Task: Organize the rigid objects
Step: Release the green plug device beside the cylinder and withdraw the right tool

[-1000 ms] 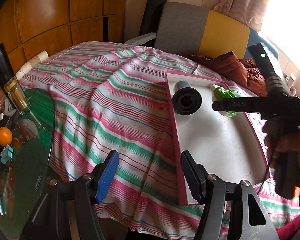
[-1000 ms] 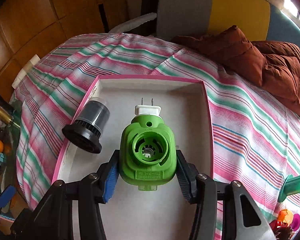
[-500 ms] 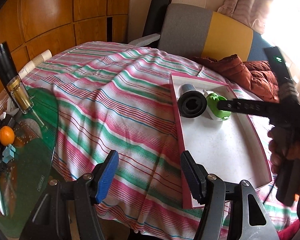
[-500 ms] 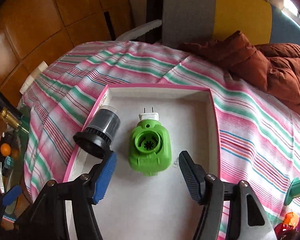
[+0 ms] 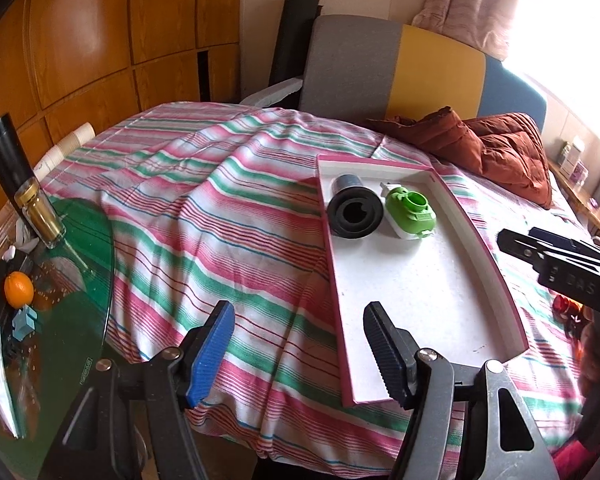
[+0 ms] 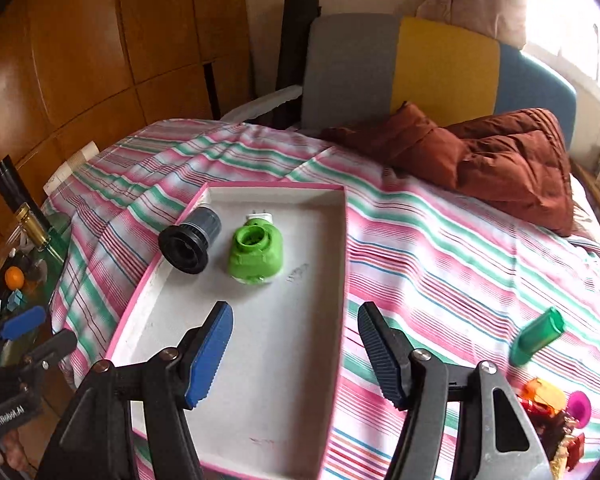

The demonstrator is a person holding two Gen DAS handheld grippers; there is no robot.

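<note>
A bed draped in a pink, green and white striped sheet fills the room, a rust-brown quilted jacket bunched near its head. On the sheet rests a white, pink-rimmed tray. At the tray's far end a black cylindrical part lies on its side just beside a green plug-in device. The right gripper hovers over the tray's near end, its jaws just released and holding nothing. The left gripper, jaws likewise apart and empty, hangs over the tray's left rim. A small green container lies on the sheet to the right, outside the tray.
</note>
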